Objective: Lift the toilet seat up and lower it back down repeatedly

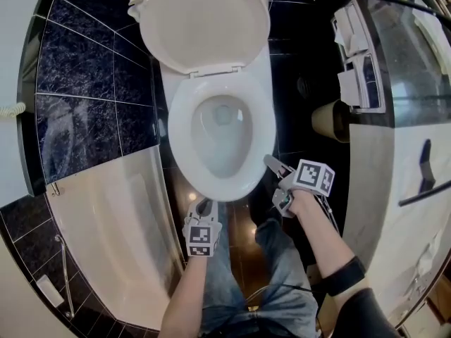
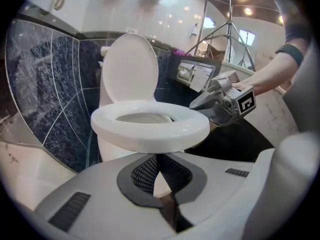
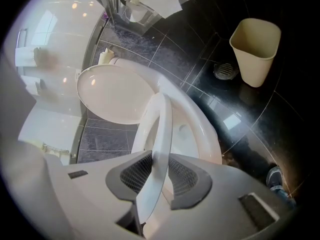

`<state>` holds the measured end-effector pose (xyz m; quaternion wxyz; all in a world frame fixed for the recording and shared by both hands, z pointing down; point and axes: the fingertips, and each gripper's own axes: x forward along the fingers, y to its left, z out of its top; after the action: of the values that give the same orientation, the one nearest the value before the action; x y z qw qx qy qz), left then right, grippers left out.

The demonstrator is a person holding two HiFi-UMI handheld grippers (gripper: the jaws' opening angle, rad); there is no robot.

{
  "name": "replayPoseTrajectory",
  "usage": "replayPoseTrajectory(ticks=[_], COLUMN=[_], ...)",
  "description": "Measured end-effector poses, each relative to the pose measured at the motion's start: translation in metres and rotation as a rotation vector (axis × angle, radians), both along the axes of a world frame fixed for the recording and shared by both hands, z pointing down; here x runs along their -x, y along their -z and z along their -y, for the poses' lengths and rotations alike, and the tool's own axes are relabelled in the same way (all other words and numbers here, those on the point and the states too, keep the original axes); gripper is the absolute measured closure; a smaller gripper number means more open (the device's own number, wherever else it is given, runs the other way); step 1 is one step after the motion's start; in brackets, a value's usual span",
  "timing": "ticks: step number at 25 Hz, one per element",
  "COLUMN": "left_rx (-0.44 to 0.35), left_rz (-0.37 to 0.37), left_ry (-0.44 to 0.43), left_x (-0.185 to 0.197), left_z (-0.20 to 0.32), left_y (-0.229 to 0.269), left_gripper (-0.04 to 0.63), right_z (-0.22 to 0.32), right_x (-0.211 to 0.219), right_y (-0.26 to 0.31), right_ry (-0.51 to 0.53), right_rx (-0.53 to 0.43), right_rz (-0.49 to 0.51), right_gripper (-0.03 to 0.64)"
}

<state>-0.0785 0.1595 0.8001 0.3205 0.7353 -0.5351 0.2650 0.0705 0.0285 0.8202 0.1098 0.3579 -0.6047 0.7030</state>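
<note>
The white toilet seat (image 1: 180, 129) is held a little off the bowl, and the lid (image 1: 204, 20) stands upright behind it. My right gripper (image 1: 270, 163) is shut on the seat's right front rim. In the right gripper view the seat (image 3: 161, 134) runs edge-on between the dark pads (image 3: 186, 176). The left gripper view shows the seat (image 2: 150, 129) as a raised ring, with the right gripper (image 2: 201, 104) at its right edge. My left gripper (image 1: 205, 207) hangs just below the bowl's front, apart from it. Its tips (image 2: 159, 159) touch with nothing between them.
A beige waste bin (image 1: 330, 120) stands on the dark tiled floor right of the toilet, near a floor drain (image 3: 225, 70). A white bathtub (image 1: 120, 224) lies to the left. A wall panel (image 1: 356, 62) hangs at the right. The person's legs are below.
</note>
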Motion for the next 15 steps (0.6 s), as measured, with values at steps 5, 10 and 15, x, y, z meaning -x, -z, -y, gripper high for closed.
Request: replayPoseTrajectory(ticks=[5, 10, 15], left_rx=[-0.028, -0.042, -0.068], left_rz=[-0.003, -0.015, -0.009], left_ry=[0.030, 0.054, 0.100], left_x=[0.004, 0.009, 0.023], left_z=[0.008, 0.023, 0.050], left_y=[0.019, 0.047, 0.083], left_gripper=[0.595, 0.595, 0.595], right_z=[0.006, 0.018, 0.033], right_x=[0.002, 0.003, 0.007], right_y=[0.014, 0.039, 0.077], right_ry=[0.006, 0.027, -0.009], right_rx=[-0.019, -0.040, -0.052], right_rz=[0.003, 0.004, 0.031], right_gripper=[0.488, 0.477, 0.479])
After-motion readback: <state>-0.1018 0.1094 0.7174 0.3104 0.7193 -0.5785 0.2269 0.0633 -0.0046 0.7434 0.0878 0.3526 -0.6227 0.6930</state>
